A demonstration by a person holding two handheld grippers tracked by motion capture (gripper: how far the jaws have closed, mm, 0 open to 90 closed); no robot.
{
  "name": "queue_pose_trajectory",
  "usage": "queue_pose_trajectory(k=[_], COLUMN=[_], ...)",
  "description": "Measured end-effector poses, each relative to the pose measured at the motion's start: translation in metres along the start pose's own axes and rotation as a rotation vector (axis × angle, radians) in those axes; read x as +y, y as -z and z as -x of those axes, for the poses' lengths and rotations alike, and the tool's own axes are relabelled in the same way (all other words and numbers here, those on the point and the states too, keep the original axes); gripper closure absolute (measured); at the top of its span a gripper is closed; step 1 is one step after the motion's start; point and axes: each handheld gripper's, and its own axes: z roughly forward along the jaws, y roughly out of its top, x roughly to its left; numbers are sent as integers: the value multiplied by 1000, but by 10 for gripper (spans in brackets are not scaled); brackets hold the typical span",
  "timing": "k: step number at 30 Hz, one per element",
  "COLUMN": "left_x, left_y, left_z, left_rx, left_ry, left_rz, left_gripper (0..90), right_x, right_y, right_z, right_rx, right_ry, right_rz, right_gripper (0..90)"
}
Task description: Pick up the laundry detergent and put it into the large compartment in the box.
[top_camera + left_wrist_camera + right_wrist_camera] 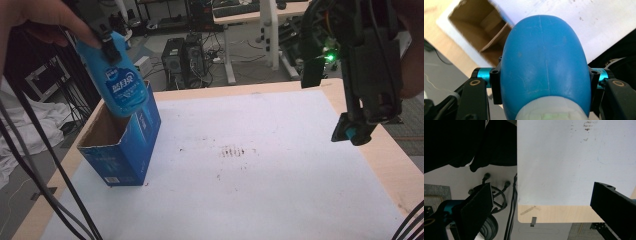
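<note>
Blue bottle (117, 80) pinched in left gripper (107, 44) above open box (122, 150); right gripper (352, 131) spread, idle; placement pending.

The high view looks forward and down from the person's side onto the table (280, 165), taking in its white sheet (260, 200), the wooden far edge and the room's floor beyond. The left gripper view sits very close above the blue bottle (544, 62), facing almost straight down past it into the open box (481, 32) and onto the sheet. The right gripper view hangs higher, looking down between its own jaws at the table's edge and the floor. All three share the white sheet; the high and left gripper views share bottle and box.
</note>
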Motion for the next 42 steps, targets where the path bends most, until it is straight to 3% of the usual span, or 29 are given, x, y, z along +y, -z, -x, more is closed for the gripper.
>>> queue_pose_trajectory(k=[4,9,17,25,37,42], left_x=[-11,-21,-32,-31,-23,-21], left_y=[1,-3,-19,-37,-85,-104], left_z=[-17,-34,-51,-55,-60,-63], left_rx=[8,33,27,12,-27,-40], left_ry=[111,214,351,364,345,343], left_rz=[-7,-32,-61,-66,-106,-124], left_gripper=[381,380,381,381,381,382], right_x=[-2,-1,3,7,6,7], right_y=[-3,-6,-6,-7,-8,-10], right_z=[1,4,6,7,9,11], right_rx=[3,10,12,15,20,21], right_ry=[-7,-7,-12,-2,-25,-14], right_rz=[-2,3,-7,-6,-14,-11], right_gripper=[35,35,35,35,35,35])
